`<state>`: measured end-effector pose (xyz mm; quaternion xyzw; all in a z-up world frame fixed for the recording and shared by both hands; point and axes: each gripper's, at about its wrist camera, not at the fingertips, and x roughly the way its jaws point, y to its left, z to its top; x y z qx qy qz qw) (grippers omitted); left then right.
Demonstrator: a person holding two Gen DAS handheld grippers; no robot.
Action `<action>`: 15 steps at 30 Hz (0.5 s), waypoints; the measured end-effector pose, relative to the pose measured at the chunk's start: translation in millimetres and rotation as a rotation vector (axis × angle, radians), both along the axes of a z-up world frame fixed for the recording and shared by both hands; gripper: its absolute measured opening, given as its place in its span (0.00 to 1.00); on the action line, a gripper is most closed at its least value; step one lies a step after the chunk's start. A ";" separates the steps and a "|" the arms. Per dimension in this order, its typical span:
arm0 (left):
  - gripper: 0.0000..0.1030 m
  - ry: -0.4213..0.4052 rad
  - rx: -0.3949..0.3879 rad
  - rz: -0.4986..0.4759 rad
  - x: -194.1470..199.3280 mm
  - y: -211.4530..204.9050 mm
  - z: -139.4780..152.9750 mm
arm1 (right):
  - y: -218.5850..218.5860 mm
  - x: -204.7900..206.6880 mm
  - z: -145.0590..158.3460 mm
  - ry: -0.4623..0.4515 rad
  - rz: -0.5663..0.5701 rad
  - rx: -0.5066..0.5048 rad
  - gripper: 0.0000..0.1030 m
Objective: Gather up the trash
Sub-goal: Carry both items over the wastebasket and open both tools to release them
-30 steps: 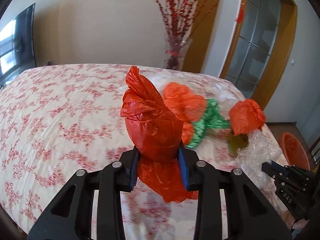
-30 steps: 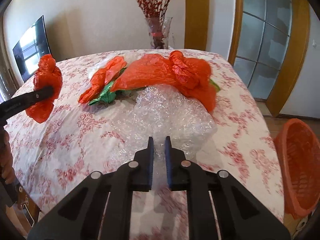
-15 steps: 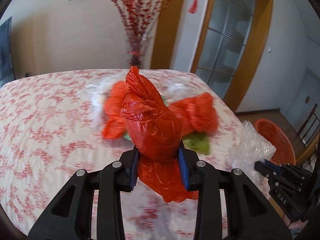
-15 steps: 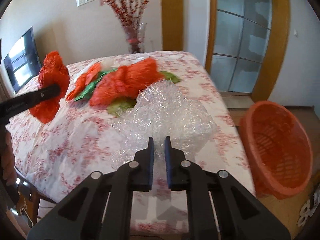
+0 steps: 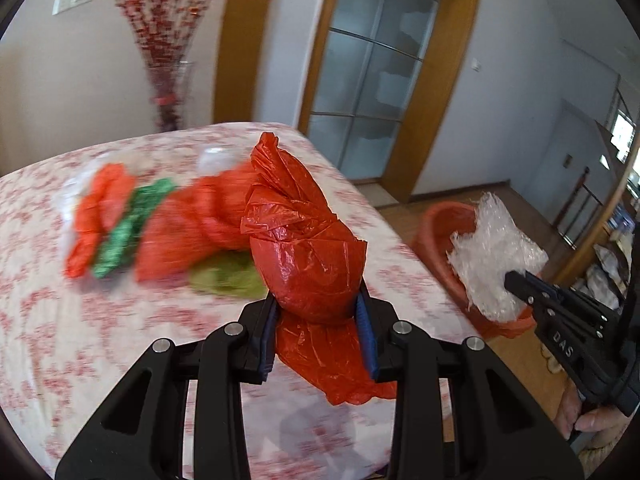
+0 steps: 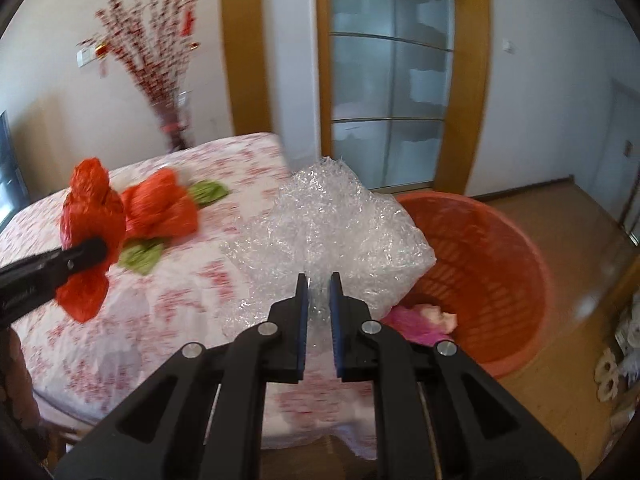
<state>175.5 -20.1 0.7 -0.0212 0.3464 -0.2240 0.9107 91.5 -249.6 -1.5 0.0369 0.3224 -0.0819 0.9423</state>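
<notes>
Against the frames from a second ago, both views have swung away from the middle of the table toward its corner and the glass door: the orange laundry-style basket (image 6: 476,276), then at the edge of sight, now fills the right half of the right wrist view, and the wall-mounted screen has almost gone. The grips have not changed. The left gripper (image 5: 318,316) stays clenched on a crumpled red plastic bag (image 5: 308,256), held above the floral tablecloth (image 5: 60,320). The right gripper (image 6: 319,312) keeps its jaws pinched nearly together on a wad of clear bubble wrap (image 6: 332,224), which now hangs over the table corner, partly in front of the basket's rim.

In the basket lie a pink scrap and a pale scrap (image 6: 420,318). On the table remain more red bags (image 6: 160,208), a green bag (image 5: 128,228) and a yellow-green piece (image 6: 140,256), all blurred. A vase of red-berried branches (image 6: 168,80) stands behind the table. The bubble wrap hides part of the basket's near wall.
</notes>
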 end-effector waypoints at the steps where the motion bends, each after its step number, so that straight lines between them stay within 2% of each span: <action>1: 0.32 0.004 -0.003 -0.019 0.8 -11.1 -0.6 | -10.2 -1.7 0.3 -0.006 -0.025 0.000 0.11; 15: 0.32 0.037 -0.033 -0.209 11.8 -126.3 -5.2 | -104.7 -14.8 -5.1 -0.044 -0.224 0.005 0.11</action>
